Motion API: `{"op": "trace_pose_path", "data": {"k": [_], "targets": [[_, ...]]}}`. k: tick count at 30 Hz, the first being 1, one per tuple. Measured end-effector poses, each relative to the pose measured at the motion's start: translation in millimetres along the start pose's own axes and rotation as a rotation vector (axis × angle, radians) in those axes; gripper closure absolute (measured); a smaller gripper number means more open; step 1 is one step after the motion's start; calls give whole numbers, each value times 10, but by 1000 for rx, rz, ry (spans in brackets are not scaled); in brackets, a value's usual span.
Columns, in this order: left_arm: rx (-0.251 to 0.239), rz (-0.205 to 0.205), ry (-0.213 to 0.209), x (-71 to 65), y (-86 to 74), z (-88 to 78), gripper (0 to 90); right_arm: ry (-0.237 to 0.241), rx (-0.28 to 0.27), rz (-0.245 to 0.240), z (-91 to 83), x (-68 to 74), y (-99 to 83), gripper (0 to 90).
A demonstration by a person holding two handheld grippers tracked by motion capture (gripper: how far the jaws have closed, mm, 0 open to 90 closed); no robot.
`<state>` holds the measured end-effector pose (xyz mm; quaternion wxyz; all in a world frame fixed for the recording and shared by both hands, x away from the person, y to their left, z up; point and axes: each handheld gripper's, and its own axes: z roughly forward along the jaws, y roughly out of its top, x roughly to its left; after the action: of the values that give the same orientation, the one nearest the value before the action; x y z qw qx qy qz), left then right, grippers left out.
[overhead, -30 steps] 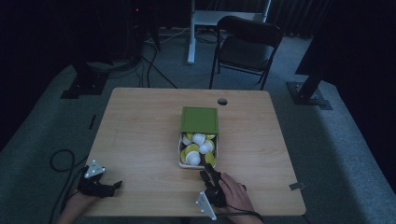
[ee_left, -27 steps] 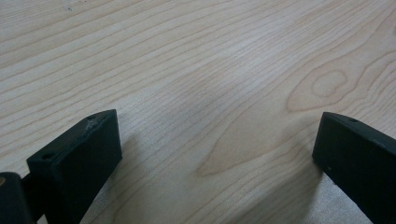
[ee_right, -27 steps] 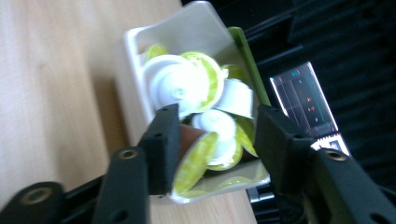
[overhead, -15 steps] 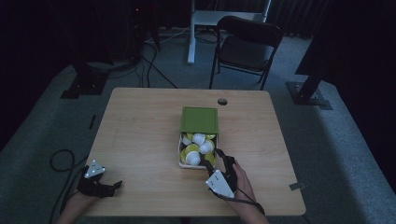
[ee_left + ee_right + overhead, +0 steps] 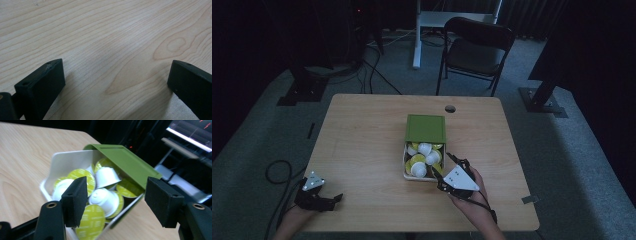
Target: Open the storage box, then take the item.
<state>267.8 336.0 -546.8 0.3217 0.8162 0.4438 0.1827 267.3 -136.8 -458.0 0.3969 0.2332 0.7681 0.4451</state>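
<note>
A white box [image 5: 405, 165] with its green lid [image 5: 426, 128] tipped back sits mid-table, holding several white capsules [image 5: 418, 169] with yellow-green foil tops. My right gripper [image 5: 444, 172] hovers at the box's front right corner. Its jaws have just been opening and grip nothing. In the right gripper view the gripper [image 5: 117, 192] frames the capsules [image 5: 105, 176], the box wall [image 5: 67, 161] and the lid [image 5: 125, 162] just beyond it. My left gripper [image 5: 334, 199] rests open at the table's front left corner, its jaws [image 5: 116, 80] wide over bare wood [image 5: 112, 37].
The wooden table [image 5: 362, 140] has a small round hole [image 5: 450, 108] near its far edge. A black folding chair [image 5: 474, 50] stands behind the table. Cables [image 5: 277, 172] lie on the grey carpet at the left.
My right gripper has lifted from the box's front edge and drifted to the right, with its jaws spread wider. The left gripper has stayed put.
</note>
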Motion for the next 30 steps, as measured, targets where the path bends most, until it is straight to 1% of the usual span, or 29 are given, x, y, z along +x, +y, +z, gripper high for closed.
{"op": "trace_pose_path", "data": {"k": [2, 3, 5, 9, 11, 13, 17, 19, 20, 26, 28, 30], "targets": [[0, 0, 0, 0, 0, 0, 12, 20, 1, 31, 11, -25, -4, 347], [0, 0, 0, 0, 0, 0, 12, 49, 5, 66, 22, -41, -9, 347], [0, 0, 0, 0, 0, 0, 12, 65, 8, 102, 47, -69, -18, 347], [-1, 0, 0, 0, 0, 0, 12, 89, 11, 128, 78, -90, 1, 347], [0, 0, 0, 0, 0, 0, 12, 103, 6, 154, 92, -90, 29, 363], [0, 0, 0, 0, 0, 0, 12, 122, 19, 178, 116, -88, 57, 368], [0, 0, 0, 0, -1, 0, 12, 135, 27, 211, 168, -59, 91, 398], [0, 0, 0, -1, -1, 0, 12, 143, 37, 229, 190, -21, 96, 402], [0, 0, 0, 0, 0, 0, 12, 140, 38, 228, 198, -6, 93, 401], [0, 2, -1, 2, 0, 0, 12, 133, 44, 257, 253, 115, 63, 383], [0, 2, -1, 2, 0, 0, 12, 127, 43, 253, 270, 148, 61, 376], [0, 2, -2, 2, 0, 0, 11, 126, 41, 262, 291, 196, 68, 372]]}}
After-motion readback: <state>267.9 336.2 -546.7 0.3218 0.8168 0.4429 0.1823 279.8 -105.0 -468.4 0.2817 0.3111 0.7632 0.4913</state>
